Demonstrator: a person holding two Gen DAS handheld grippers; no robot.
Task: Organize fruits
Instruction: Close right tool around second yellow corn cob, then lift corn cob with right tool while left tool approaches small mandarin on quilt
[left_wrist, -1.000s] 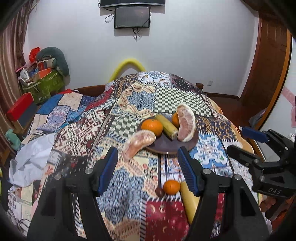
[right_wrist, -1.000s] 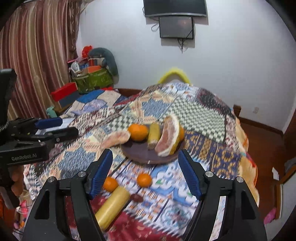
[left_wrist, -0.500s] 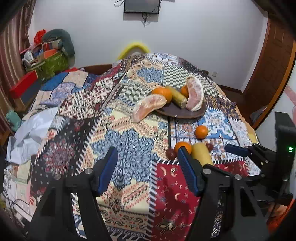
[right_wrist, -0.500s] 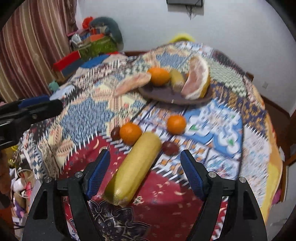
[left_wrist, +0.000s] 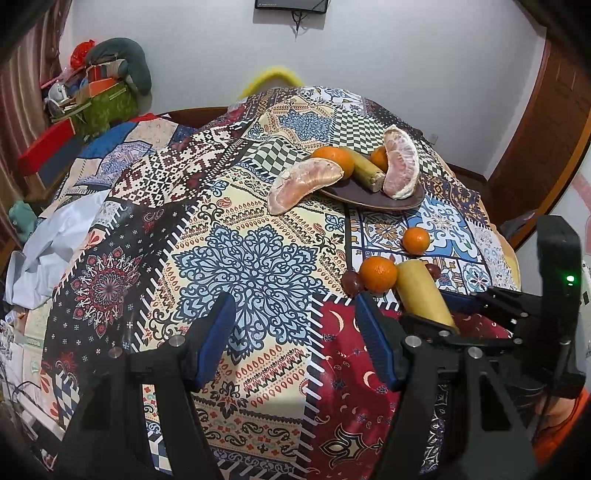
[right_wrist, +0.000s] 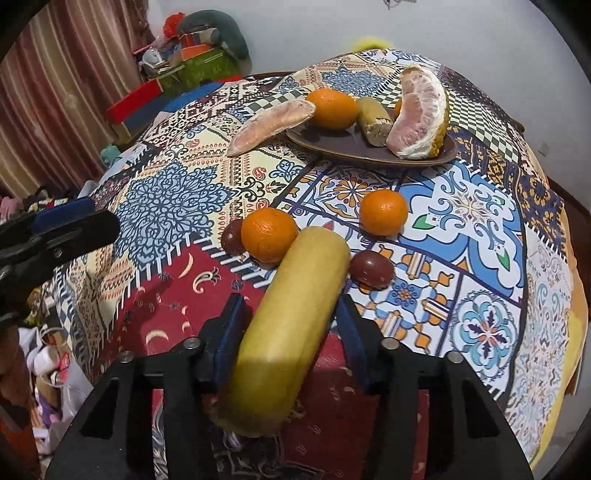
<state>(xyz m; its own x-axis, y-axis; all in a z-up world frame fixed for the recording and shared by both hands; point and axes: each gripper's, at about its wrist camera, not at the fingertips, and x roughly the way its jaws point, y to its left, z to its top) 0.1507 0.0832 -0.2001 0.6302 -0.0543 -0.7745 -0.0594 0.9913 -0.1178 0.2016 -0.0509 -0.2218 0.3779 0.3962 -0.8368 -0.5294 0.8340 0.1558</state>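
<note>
My right gripper (right_wrist: 291, 325) is closing around the long yellow fruit (right_wrist: 284, 325) — it lies between the blue pads, but I can't tell if they press it yet. Its long side points away from me, toward the far plate (right_wrist: 417, 157). My left gripper (left_wrist: 295, 332) hangs apart over bare cloth, holding nothing.
</note>
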